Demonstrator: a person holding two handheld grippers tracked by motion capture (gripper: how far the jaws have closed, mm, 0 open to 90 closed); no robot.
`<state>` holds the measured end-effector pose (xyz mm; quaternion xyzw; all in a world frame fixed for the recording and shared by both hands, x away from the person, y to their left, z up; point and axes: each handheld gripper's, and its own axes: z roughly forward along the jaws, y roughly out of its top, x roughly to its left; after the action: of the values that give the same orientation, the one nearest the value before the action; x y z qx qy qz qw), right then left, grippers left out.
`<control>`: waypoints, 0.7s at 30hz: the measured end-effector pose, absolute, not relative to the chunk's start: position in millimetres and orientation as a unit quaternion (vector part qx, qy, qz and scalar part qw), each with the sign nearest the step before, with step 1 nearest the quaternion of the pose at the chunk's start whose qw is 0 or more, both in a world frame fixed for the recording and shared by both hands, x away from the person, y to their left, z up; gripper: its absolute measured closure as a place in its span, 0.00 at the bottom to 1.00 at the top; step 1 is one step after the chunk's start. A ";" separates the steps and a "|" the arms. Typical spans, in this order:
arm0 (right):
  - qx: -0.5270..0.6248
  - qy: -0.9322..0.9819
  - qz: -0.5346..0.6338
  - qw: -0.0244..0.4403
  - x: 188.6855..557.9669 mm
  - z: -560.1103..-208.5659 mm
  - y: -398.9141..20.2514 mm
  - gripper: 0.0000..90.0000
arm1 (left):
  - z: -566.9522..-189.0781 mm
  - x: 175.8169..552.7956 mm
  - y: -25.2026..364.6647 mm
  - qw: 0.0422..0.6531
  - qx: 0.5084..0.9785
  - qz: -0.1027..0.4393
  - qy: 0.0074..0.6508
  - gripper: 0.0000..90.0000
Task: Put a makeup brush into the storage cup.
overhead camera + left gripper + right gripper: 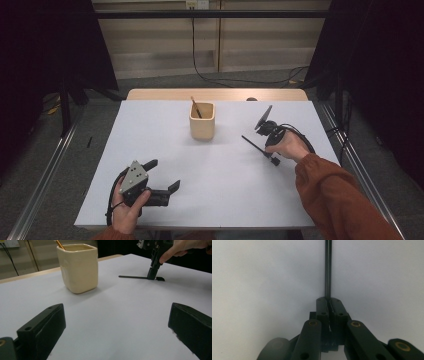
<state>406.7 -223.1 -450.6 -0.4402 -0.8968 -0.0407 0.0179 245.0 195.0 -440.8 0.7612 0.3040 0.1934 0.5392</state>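
Observation:
A cream square cup [202,124] [78,267] stands at the back middle of the white table [150,130], with a pencil [195,107] [59,243] leaning in it. Right of the cup a thin black stick [254,145] [132,277] [327,267] lies flat on the table. My right gripper [273,160] [151,276] [328,300] points down at the stick's near end, shut on it. My left gripper [162,175] [117,308] rests near the front left edge, open, with nothing between its jaws and facing the cup.
The table's wooden back edge [150,94] runs behind the cup. Metal frame rails [45,165] flank the table on both sides. Cables [215,75] trail over the floor behind it. A small dark thing [251,99] lies at the back edge.

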 end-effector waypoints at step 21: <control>-0.438 -0.895 -0.072 0.033 406.3 -448.7 -231.6 0.96 | -439.7 246.1 198.9 0.542 0.757 0.198 0.307 0.01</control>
<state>406.3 -231.6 -448.7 -0.4382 -0.8954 -0.0719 0.0328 246.1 198.9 -439.7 0.7569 0.3073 0.1976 0.5419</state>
